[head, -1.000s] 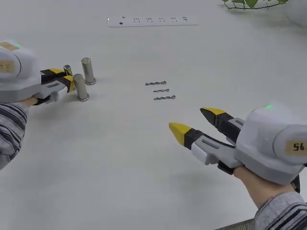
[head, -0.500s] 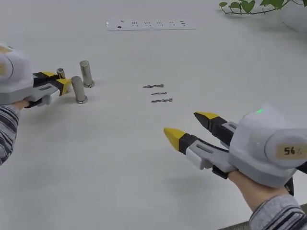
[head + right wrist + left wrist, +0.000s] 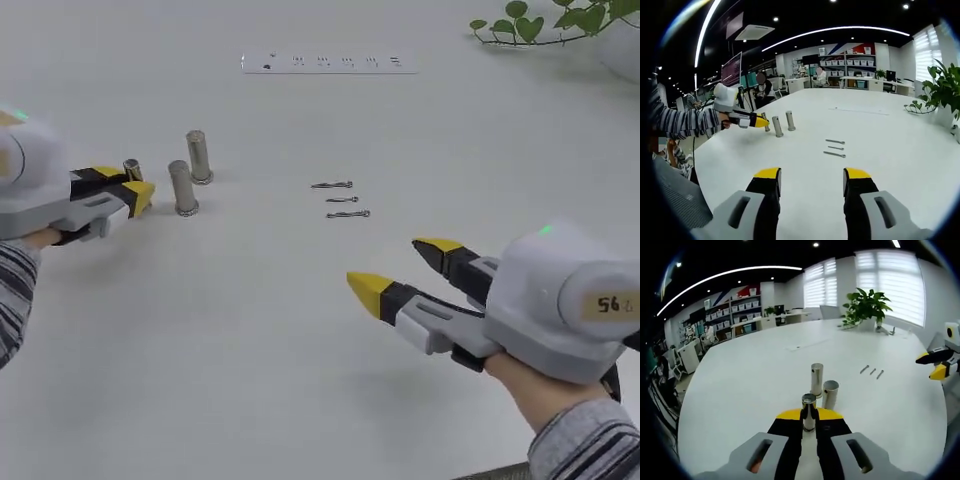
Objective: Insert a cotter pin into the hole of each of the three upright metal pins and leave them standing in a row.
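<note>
Our left gripper point(image 3: 125, 181) is clamped on one upright metal pin point(image 3: 808, 410), whose top shows above the yellow tips, at nine o'clock of the table point(image 3: 250, 330) in the head view. We cannot tell whether its base touches the table. The two free metal pins point(image 3: 183, 188) stand just beside it at two to three o'clock, near each other but apart. Our right gripper point(image 3: 398, 264) hovers at about four o'clock, jaws wide apart with nothing between them. The three cotter pins point(image 3: 341, 200) lie flat and parallel at eleven o'clock from it, near the table's middle.

No cotter pin is in yet, so we judge the step in hand to be fetching the first one. We should narrow the right jaws before descending, since the cotter pins lie close together and a wide sweep would scatter the neighbours. We take the nearest one crosswise near its looped head, leaving the legs free to thread. Meanwhile the left gripper should hold steady with the pin's hole turned toward three o'clock; that hole is too small to make out here.
</note>
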`<state>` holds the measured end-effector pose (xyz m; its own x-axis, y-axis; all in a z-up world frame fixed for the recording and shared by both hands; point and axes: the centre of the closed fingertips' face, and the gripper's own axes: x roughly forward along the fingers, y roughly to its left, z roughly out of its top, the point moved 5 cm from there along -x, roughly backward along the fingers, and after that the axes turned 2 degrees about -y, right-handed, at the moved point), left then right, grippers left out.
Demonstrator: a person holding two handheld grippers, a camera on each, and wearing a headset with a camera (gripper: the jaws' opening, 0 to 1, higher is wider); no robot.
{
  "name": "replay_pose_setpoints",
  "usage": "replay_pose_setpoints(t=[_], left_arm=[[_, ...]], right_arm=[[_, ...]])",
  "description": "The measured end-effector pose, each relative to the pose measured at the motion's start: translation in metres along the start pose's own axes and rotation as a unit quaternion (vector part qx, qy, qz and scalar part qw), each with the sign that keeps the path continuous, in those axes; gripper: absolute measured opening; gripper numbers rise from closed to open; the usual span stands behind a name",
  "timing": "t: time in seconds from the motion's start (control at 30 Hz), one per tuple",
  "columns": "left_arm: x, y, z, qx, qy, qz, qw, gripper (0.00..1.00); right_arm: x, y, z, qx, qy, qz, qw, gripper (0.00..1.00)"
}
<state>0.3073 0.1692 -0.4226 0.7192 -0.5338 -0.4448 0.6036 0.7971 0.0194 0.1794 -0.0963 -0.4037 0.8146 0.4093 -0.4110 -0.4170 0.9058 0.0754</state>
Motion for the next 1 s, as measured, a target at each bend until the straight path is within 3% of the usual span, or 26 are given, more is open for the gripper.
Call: replay_pose_setpoints(t=[0.33,0.67,0.8,1.0], left_arm=[[-0.012,-0.036,0.005,-0.001,-0.01,-0.03,0.9995,0.05],[0.0,-0.088,-0.002,0.012,-0.004,-0.077,0.997,0.05],[0.006,-0.099,-0.004,0.011,-0.004,-0.086,0.9962,0.05],[0.015,-0.107,-0.006,0.012,-0.003,-0.087,0.9961,0.05]], right_arm=[[-0.007,-0.011,0.004,0.013,0.005,0.0,0.9999,0.48],[-0.012,-0.009,0.009,0.016,-0.004,0.01,0.9998,0.49],[-0.014,-0.01,0.01,0.01,0.0,0.011,0.9999,0.49],[-0.015,-0.013,0.01,0.012,0.003,0.009,0.9999,0.5]])
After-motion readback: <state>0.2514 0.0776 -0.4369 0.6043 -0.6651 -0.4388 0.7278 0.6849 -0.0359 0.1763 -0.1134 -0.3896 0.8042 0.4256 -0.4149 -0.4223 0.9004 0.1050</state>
